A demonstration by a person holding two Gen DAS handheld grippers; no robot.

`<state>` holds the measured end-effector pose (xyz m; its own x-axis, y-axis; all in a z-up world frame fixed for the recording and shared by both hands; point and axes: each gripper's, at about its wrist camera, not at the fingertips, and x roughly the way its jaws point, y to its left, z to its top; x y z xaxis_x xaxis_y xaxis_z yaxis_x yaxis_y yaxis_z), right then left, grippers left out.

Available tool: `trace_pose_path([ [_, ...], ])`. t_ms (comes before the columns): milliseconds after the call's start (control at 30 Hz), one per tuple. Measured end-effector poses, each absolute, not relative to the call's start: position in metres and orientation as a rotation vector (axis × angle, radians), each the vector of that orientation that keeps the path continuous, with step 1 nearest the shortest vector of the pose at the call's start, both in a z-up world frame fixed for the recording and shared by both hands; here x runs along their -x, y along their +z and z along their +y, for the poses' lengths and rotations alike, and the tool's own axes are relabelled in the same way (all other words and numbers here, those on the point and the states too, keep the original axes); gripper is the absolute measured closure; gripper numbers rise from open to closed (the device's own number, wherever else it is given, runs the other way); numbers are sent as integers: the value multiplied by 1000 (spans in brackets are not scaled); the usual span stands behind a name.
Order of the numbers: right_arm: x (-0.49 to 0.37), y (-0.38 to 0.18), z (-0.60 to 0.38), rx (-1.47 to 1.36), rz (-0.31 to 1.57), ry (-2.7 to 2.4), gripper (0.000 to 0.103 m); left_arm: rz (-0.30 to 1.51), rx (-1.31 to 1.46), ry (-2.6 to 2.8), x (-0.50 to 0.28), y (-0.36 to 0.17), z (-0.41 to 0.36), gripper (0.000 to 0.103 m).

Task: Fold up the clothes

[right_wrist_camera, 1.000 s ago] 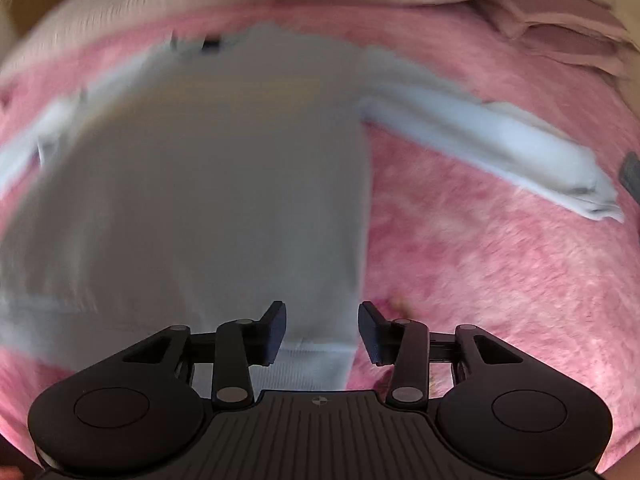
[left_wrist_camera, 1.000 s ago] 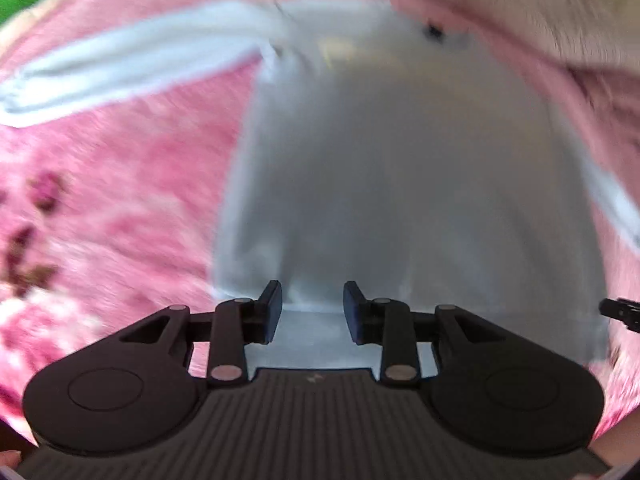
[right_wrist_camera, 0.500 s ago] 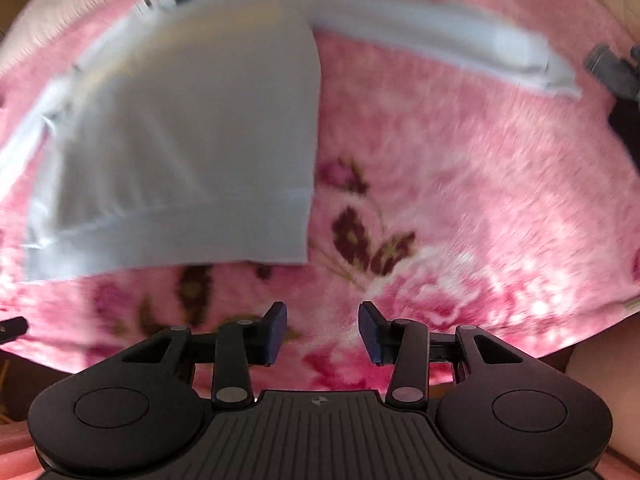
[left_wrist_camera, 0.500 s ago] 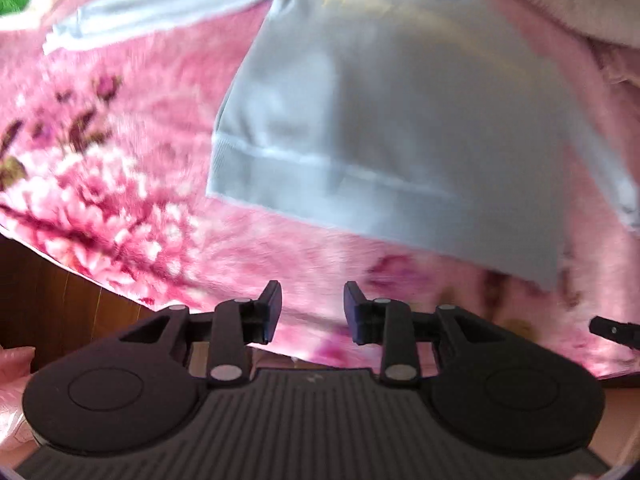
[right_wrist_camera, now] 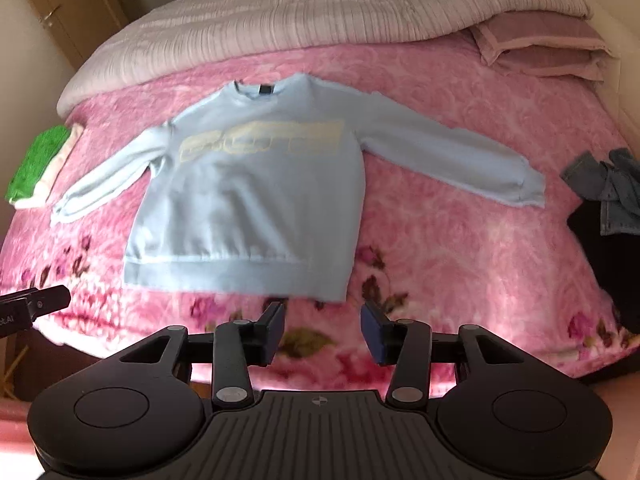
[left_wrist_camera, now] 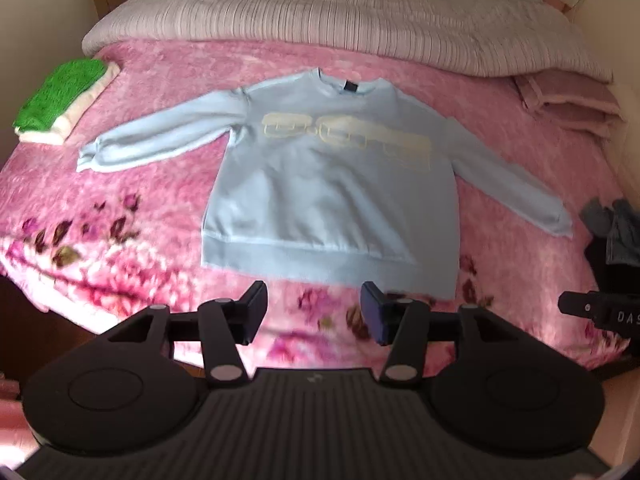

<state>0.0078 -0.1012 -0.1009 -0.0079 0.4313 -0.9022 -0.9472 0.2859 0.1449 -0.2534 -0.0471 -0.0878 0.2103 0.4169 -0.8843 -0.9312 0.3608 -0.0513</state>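
Observation:
A light blue sweatshirt (left_wrist_camera: 328, 188) with pale yellow lettering lies flat and face up on the pink floral blanket (left_wrist_camera: 120, 208), both sleeves spread out to the sides. Its hem is toward me. My left gripper (left_wrist_camera: 314, 312) hangs high above the bed's near edge, short of the hem, its jaws opening with nothing between them. My right gripper (right_wrist_camera: 324, 330) hovers the same way near the hem's right corner, jaws opening and empty. The same sweatshirt (right_wrist_camera: 248, 200) fills the middle of the right wrist view.
A folded green and white cloth (left_wrist_camera: 60, 100) sits at the bed's left. Folded mauve bedding (right_wrist_camera: 540, 46) and a pale ribbed quilt (left_wrist_camera: 320, 12) lie at the head. Denim and dark clothes (right_wrist_camera: 608, 196) are piled at the right edge.
Both grippers have risen and pulled back from just over the sweatshirt's hem, so the whole garment and bed show. The left jaws have spread wider.

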Motion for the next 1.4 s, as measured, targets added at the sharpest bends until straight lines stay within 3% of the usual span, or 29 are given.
trace_pose_path([
  [233,6,-100,-131,674,1162,1205,57,945,626,1048,250,-77,-75,56],
  [467,10,-79,-144,680,1063,1183,57,937,586,1033,246,-66,-88,55],
  [1400,45,-60,-145,710,989,1265,57,921,597,1089,274,-56,-96,52],
])
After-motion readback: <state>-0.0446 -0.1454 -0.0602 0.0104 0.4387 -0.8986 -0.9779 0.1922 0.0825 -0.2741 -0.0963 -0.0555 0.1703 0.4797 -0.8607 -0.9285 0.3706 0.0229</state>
